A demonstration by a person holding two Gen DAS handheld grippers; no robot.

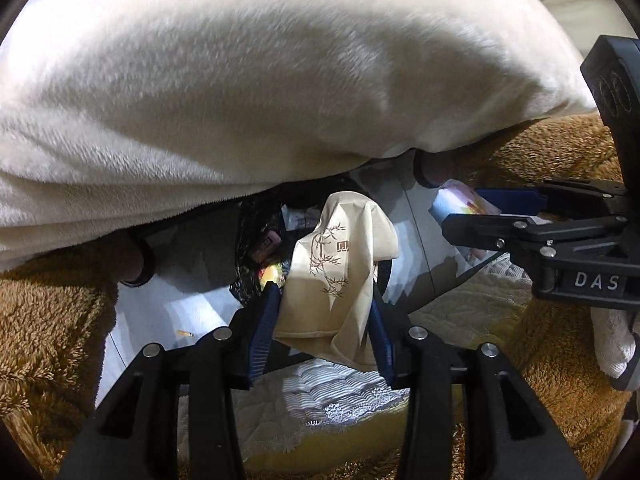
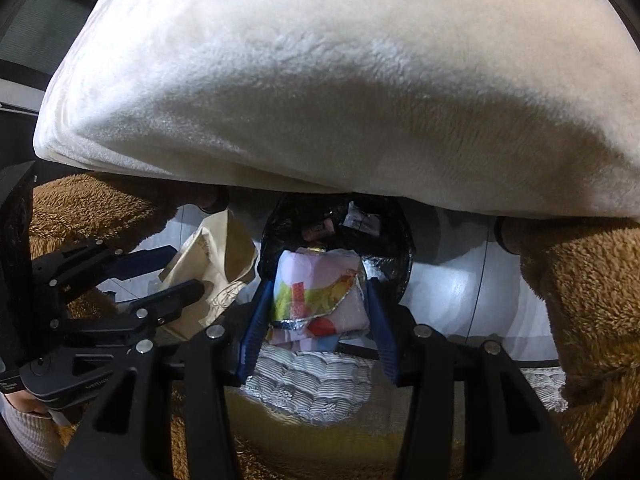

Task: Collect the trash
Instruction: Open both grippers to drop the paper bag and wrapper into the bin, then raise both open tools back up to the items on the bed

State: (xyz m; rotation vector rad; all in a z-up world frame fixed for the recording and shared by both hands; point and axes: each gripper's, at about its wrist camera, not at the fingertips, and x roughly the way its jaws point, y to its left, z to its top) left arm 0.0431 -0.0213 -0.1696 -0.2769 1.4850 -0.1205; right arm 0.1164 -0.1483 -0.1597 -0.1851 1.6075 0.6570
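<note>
Both my tongs point down over the black trash bag [image 2: 394, 276]. My left gripper [image 1: 326, 312] pinches a beige paper bag [image 1: 336, 276], and my right gripper [image 2: 320, 312] pinches a colorful wrapper [image 2: 320, 300].

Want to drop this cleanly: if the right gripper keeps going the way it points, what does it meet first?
Probably the black trash bag: the right gripper, holding a colourful wrapper, points down at its open mouth, though depth is unclear.

Beige paper bag [image 1: 332, 264], matt and creased; glossy foil-edged plastic wrapper [image 2: 320, 300]; shiny black plastic bin liner [image 2: 384, 276]; plush white fleece [image 1: 240, 100]; shaggy brown pile fabric [image 2: 580, 280]; smooth, glossy floor [image 1: 180, 304].
</note>
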